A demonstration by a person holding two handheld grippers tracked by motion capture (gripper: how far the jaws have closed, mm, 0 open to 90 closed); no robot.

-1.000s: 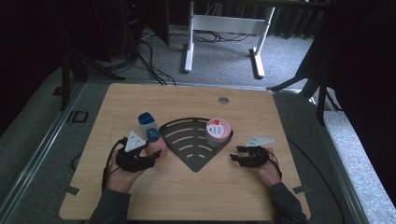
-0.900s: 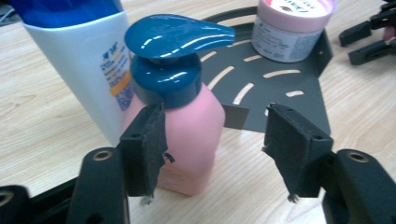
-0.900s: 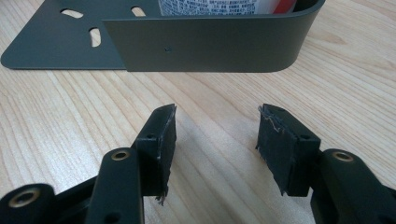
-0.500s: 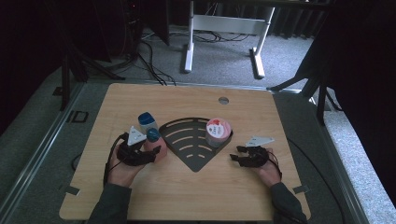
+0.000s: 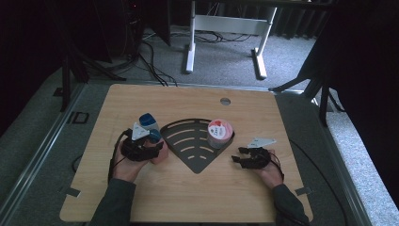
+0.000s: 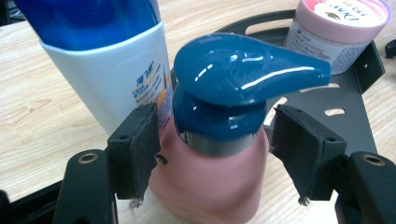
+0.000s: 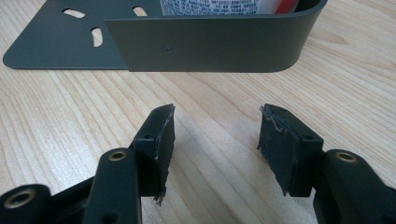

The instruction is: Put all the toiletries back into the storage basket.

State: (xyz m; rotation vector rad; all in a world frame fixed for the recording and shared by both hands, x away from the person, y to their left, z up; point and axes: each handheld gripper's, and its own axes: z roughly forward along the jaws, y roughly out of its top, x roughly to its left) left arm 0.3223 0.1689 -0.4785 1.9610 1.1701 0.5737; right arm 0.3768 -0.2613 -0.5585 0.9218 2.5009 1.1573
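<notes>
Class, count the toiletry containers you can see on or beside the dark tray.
3. A pink pump bottle stands between the left gripper's open jaws, a white and blue tube stands just behind it, and a pink-lidded jar sits on the tray.

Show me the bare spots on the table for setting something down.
Bare wood: the far strip around the round hole, and the near edge in front of the black tray. Crowded: left of the tray, where pump bottle, tube and left gripper cluster.

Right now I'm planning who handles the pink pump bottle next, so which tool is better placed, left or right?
Left. The left tool already straddles the pink pump bottle, jaws open, having just widened. The right tool rests open beyond the black tray.
</notes>
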